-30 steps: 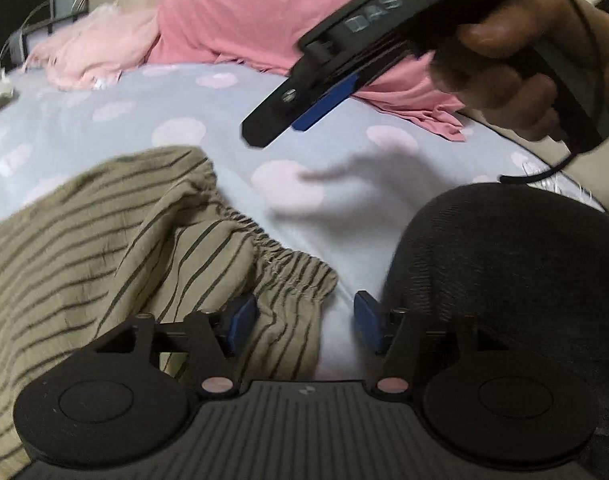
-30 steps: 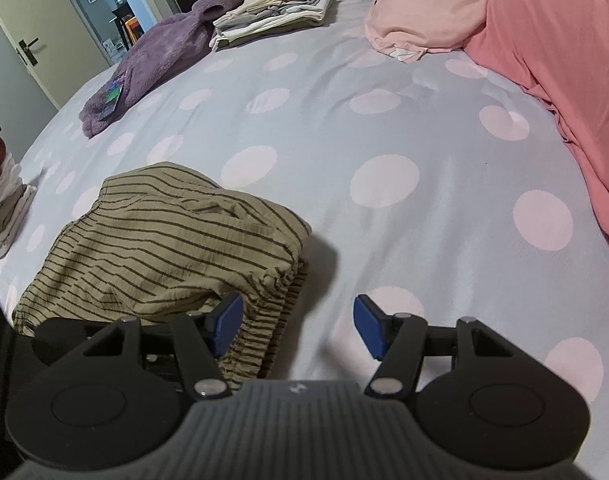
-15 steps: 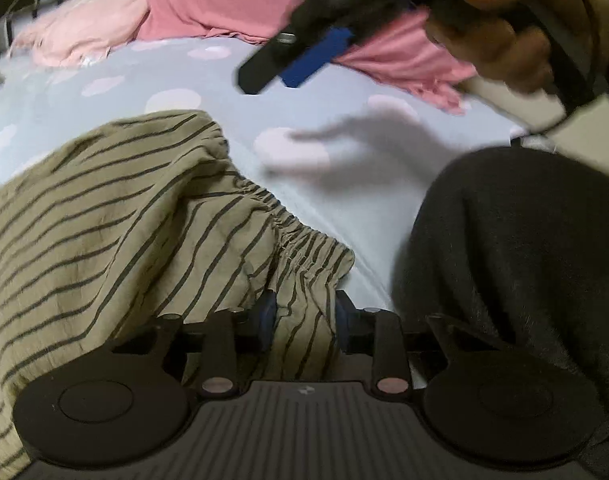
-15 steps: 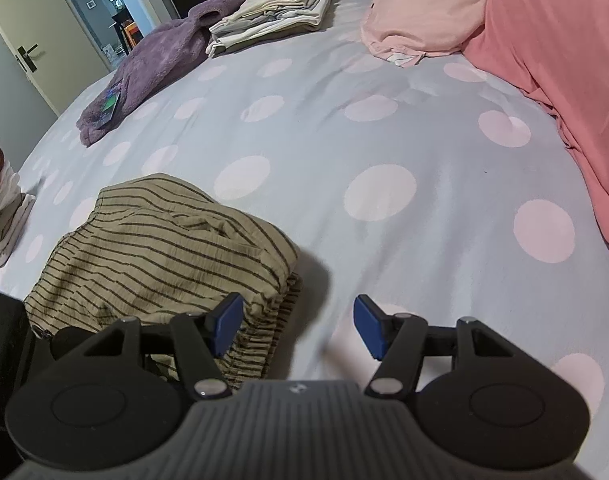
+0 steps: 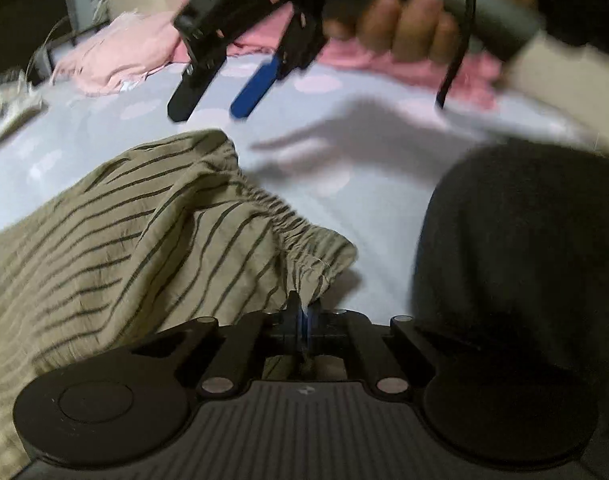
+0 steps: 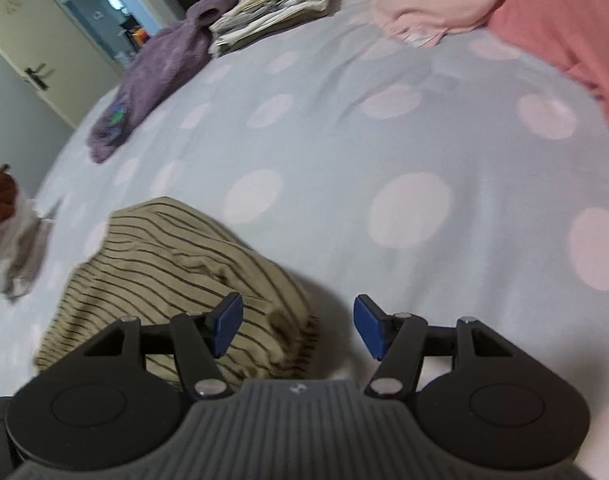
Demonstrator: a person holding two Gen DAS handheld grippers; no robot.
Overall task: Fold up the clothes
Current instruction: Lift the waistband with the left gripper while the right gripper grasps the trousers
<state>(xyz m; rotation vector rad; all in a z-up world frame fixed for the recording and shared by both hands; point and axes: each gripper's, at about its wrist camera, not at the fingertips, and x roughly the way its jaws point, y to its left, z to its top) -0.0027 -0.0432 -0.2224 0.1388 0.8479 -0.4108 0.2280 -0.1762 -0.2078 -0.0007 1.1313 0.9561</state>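
Change: the left gripper (image 5: 302, 312), spread apart a second ago, has been closed on the gathered waistband corner of the striped garment (image 5: 152, 248).
Right gripper (image 6: 296, 328): held above the bedsheet (image 6: 344, 152), jaws wide apart, nothing gripped.
Garment position: bunched on the near sheet.
Long axis: not determinable; waistband corner is turned toward the left gripper.

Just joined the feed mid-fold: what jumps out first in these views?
The striped tan garment lies bunched on the polka-dot bedsheet, its gathered edge pinched in the shut left gripper. The right gripper hangs open above it. At the far edge sit a folded stack and a purple garment.
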